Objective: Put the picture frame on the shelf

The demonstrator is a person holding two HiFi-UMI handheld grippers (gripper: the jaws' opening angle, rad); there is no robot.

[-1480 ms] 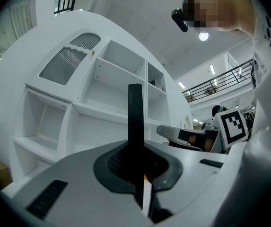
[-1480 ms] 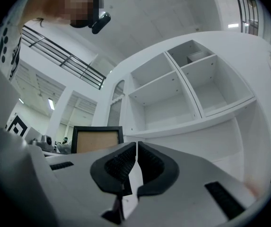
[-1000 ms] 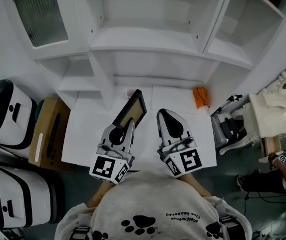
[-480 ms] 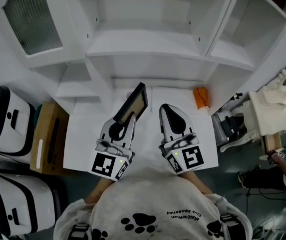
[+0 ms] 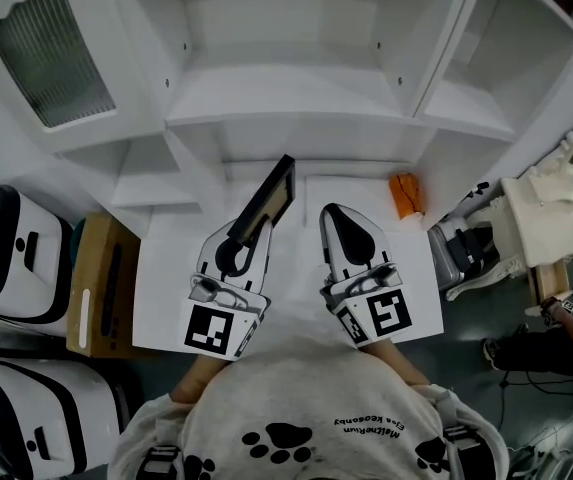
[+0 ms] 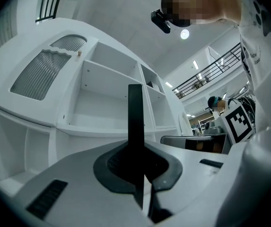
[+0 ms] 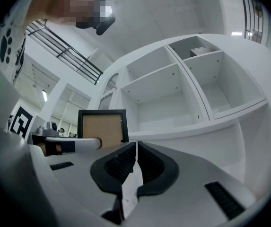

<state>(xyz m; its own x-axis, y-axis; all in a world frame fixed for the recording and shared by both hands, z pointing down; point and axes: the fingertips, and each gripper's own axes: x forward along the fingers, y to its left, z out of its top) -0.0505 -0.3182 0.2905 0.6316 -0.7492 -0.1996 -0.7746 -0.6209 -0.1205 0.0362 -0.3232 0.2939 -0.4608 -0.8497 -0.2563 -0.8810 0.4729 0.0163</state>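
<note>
Picture frame [image 5: 270, 198] in front of the white shelf [image 5: 286, 103]
The left gripper [image 5: 253, 236] clamps the frame's edge; the right gripper [image 5: 338, 220] has its jaws closed together, holding nothing.

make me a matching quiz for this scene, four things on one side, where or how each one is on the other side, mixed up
Things
1. picture frame
2. right tool
3. orange object
4. brown box

Place or state
A. beside the white table, on the person's left
B. shut, nothing in it
C. clamped in the left tool
D. lying on the table, far right

Pairs: 1-C, 2-B, 3-D, 4-A
</note>
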